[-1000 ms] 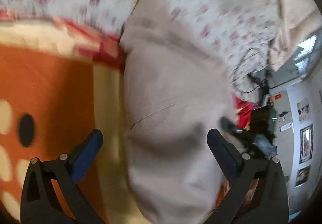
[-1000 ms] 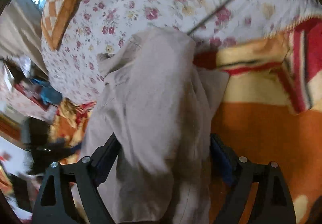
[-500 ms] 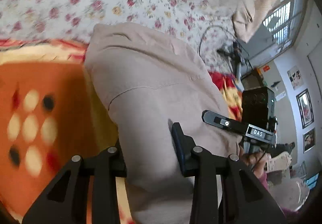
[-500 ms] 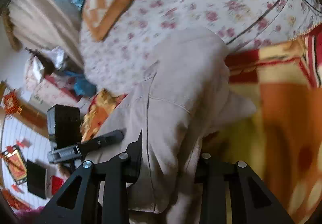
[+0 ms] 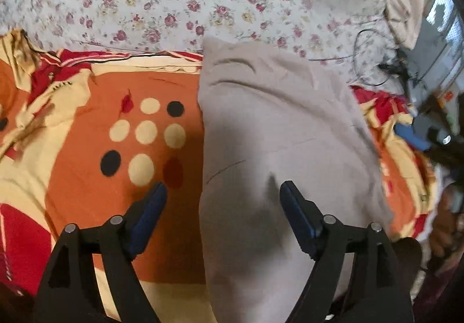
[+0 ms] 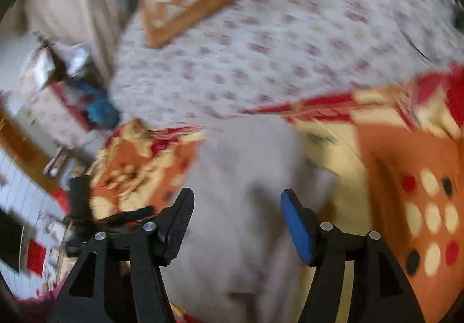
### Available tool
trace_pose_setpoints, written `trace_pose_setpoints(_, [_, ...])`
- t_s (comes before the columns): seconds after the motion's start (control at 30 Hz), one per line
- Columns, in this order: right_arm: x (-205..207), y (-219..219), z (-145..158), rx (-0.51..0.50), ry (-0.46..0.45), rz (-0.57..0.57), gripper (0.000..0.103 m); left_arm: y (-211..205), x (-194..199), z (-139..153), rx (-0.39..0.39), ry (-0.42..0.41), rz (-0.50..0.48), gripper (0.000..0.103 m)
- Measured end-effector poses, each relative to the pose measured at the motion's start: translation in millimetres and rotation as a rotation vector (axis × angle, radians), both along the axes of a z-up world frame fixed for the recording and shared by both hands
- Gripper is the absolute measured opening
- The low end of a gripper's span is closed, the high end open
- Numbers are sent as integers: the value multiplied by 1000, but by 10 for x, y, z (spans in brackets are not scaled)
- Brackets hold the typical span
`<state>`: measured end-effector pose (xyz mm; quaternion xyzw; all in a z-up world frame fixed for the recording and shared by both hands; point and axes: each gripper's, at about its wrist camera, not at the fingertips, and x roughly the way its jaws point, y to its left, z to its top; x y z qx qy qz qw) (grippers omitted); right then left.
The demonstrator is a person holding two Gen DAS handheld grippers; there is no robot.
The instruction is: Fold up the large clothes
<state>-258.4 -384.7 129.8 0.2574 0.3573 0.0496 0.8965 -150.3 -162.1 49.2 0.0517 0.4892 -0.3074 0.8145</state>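
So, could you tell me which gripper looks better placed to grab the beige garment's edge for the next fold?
Probably the left gripper: open, it straddles the beige garment's left edge. The right gripper, also open, sits over mid-cloth.

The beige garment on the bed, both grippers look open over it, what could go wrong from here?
The beige garment lies narrow and loose, so a careless regrasp by the left gripper could undo it. Either gripper could also pinch the orange blanket underneath. The right gripper view is blurred, so its aim may be off.

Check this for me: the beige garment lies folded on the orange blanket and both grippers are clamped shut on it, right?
Not quite. Both the left gripper and right gripper are open, as each wrist view shows. The beige garment does lie folded on the orange blanket.
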Motion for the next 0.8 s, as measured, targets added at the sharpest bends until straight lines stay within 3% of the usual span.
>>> trace_pose_setpoints(0.07, [203,148,-38,-57,7,0,61,-52,-10,-96,33,-10,2,80])
trace_pose_setpoints(0.17, [610,123,-406,-54,89,-1,55,-126,-31,-225,58,-16,-4,82])
trace_pose_setpoints(0.27, [771,29,-779,-186,186,-93,39,-222,-59,-248,68,-40,-20,84])
trace_pose_setpoints(0.33, [714,-146,-975,-163,213,-164,39,-254,-83,-266,59,-47,-36,88])
trace_pose_setpoints(0.4, [627,-281,-1103,-74,187,-212,38,-279,-92,-311,60,-39,-25,90])
trace_pose_setpoints(0.6, [466,-287,-836,-98,207,-257,42,-250,-147,-300,79,-53,-7,91])
trace_pose_setpoints(0.7, [302,-136,-649,-96,165,-203,44,-242,-174,-295,87,-54,-6,91])
trace_pose_setpoints(0.8, [83,135,-507,-148,125,-134,54,-238,-190,-288,88,-47,3,91])
